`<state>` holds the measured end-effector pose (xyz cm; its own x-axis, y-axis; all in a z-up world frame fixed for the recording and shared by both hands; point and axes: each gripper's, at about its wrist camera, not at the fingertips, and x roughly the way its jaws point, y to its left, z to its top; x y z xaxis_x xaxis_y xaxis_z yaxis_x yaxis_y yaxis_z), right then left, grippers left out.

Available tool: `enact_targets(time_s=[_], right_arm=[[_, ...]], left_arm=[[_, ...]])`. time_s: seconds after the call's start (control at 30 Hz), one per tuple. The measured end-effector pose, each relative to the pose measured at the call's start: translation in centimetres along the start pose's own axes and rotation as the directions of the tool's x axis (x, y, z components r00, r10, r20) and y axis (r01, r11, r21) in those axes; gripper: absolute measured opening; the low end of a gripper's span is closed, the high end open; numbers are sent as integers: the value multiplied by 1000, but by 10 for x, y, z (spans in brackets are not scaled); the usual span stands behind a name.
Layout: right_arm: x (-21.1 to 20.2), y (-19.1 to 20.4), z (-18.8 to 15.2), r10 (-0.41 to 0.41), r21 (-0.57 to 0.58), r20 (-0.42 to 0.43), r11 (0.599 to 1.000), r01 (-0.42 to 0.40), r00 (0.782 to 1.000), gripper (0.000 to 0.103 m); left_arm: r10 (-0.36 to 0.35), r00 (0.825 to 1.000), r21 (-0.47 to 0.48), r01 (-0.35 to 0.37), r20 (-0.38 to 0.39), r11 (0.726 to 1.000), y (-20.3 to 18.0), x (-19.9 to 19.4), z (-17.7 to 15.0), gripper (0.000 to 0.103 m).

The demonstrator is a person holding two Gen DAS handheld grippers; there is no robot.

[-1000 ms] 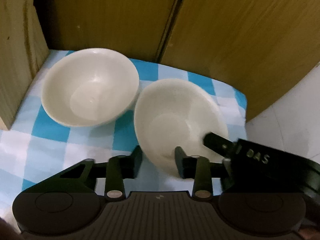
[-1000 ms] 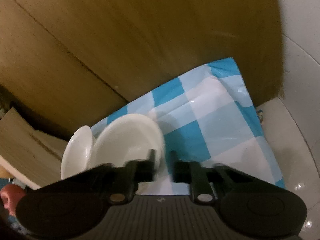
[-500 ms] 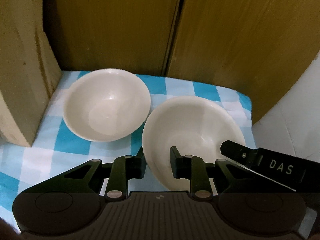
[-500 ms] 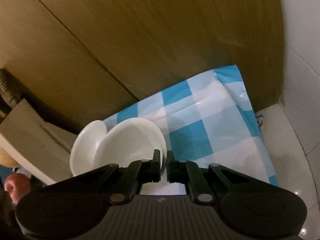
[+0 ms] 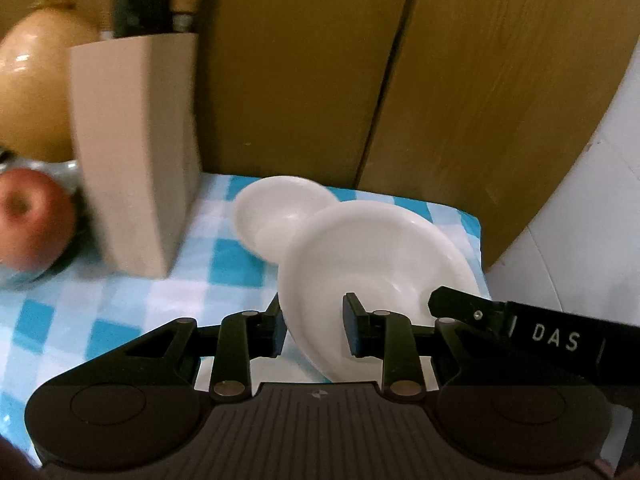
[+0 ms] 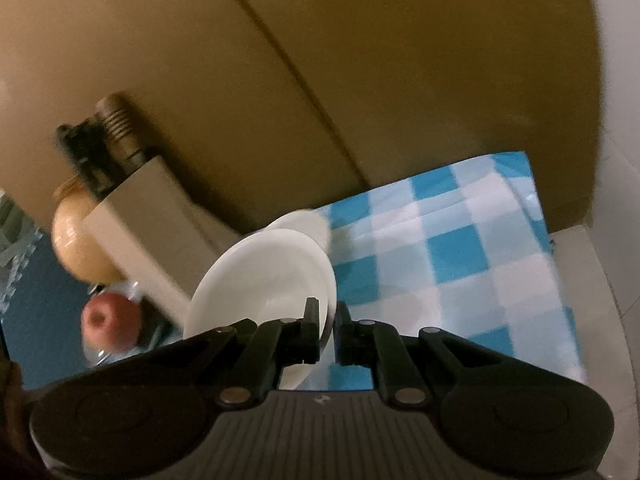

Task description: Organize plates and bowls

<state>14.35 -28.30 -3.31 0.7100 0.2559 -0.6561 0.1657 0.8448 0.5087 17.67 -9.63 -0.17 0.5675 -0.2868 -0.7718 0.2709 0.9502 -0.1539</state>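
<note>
Two white bowls are in view over a blue-and-white checked cloth. The near bowl is lifted and tilted; my right gripper is shut on its right rim, also seen in the right wrist view. My left gripper is open, its fingers straddling the bowl's near left rim without clamping it. The far bowl sits on the cloth behind, partly hidden by the held bowl; a sliver of it shows in the right wrist view.
A beige knife block stands left of the bowls, with a tan jar and a red apple beyond it. Brown cabinet doors close the back. White tile lies to the right.
The near bowl has been lifted off the cloth and now overlaps the far bowl. Both grippers have risen and drawn back, bringing the knife block, jar and apple into view.
</note>
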Motion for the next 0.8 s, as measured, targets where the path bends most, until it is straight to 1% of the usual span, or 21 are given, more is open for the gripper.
enact_targets(time_s=[0.13,0.37,0.57,0.7,0.77,0.8], right_arm=[[-13,23,-23,17,-27,-22,999,-18,1000,4],[-24,49,-60,14,-67,-62,998,-18,998,4],[-22,60,-77,10,-81,-83,997,-16,997,4],[-12,63,-84,4,-94,-112,995,-14,994,7],[-10,65,-86,-13,-128,-107,992,0,994,7],[-9,65,-87,-35,-145,-97,989,20,995,9]], left_arm=[[1,1000,-18,-1,2,1000,16,-25,-19,39],[-3,1000,-64,3,-5,998,45,-47,-45,39],[2,1000,-90,-3,-12,996,60,-49,-57,41],[17,1000,-95,-18,-19,995,65,-45,-60,41],[17,1000,-103,-20,-25,995,67,-42,-61,41],[25,999,-103,-28,-25,994,68,-40,-61,41]])
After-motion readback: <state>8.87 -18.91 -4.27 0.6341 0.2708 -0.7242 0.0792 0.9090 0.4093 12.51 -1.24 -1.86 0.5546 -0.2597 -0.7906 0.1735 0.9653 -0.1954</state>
